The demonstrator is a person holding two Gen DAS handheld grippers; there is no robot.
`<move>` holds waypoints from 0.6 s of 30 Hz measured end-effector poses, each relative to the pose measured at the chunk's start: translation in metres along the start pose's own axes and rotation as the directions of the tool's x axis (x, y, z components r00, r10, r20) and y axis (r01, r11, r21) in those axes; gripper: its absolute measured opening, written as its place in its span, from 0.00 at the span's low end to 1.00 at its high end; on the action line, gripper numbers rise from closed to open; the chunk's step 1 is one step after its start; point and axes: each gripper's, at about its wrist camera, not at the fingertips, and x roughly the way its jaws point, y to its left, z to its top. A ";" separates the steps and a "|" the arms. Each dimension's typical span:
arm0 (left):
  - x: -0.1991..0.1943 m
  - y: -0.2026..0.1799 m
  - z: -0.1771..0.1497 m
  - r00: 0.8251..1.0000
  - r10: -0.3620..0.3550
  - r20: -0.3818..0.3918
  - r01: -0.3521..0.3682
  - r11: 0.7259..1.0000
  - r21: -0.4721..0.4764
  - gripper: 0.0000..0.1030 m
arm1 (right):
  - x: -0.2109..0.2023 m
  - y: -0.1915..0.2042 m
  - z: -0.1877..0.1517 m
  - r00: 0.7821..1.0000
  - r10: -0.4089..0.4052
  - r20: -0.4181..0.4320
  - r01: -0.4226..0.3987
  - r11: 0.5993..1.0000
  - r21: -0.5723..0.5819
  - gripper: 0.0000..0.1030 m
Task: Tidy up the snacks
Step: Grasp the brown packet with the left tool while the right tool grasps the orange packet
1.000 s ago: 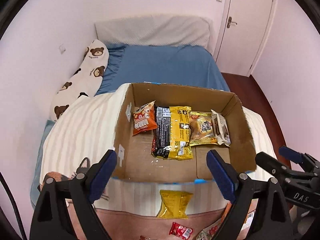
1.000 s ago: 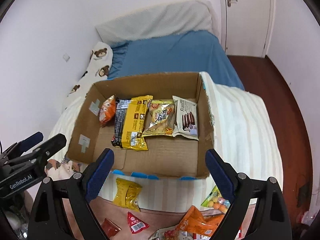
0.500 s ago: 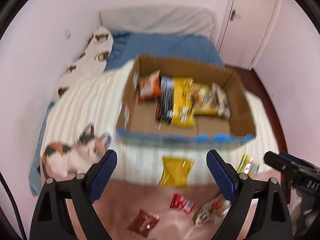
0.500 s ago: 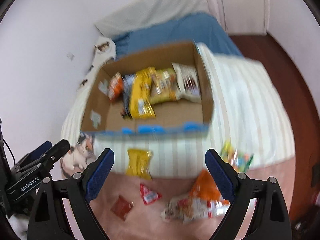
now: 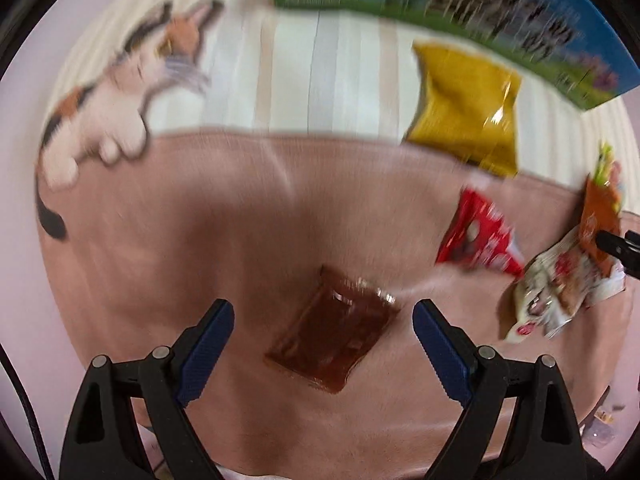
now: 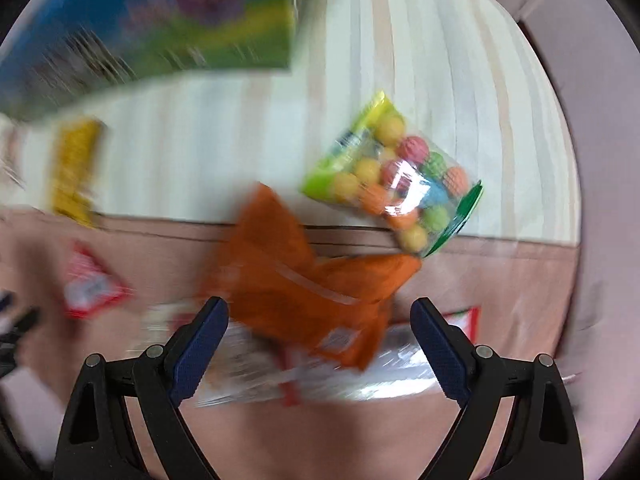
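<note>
Brown and glossy, the flat snack packet (image 5: 334, 336) lies on the pink blanket (image 5: 224, 232), its long axis running diagonally from near-left to far-right. It sits between the spread fingers of the left gripper (image 5: 323, 320), which holds nothing. The right gripper (image 6: 319, 318), equally wide and empty, frames an orange packet (image 6: 308, 280) beside a candy bag (image 6: 394, 186).

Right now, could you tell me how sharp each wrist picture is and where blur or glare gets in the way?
Left wrist view: motion smear on the printed box side; the brown packet between the open jaws stays readable, with a glare streak on the yellow bag. Right wrist view: heavier blur on the orange bag; the candy-ball bag is clearest. Both show fisheye bending.
</note>
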 end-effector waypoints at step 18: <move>0.055 -0.003 -0.039 0.986 -0.033 -0.166 0.064 0.981 0.185 0.88 | 0.018 0.002 0.024 0.942 0.333 -0.037 -0.325 0.935 0.141 0.90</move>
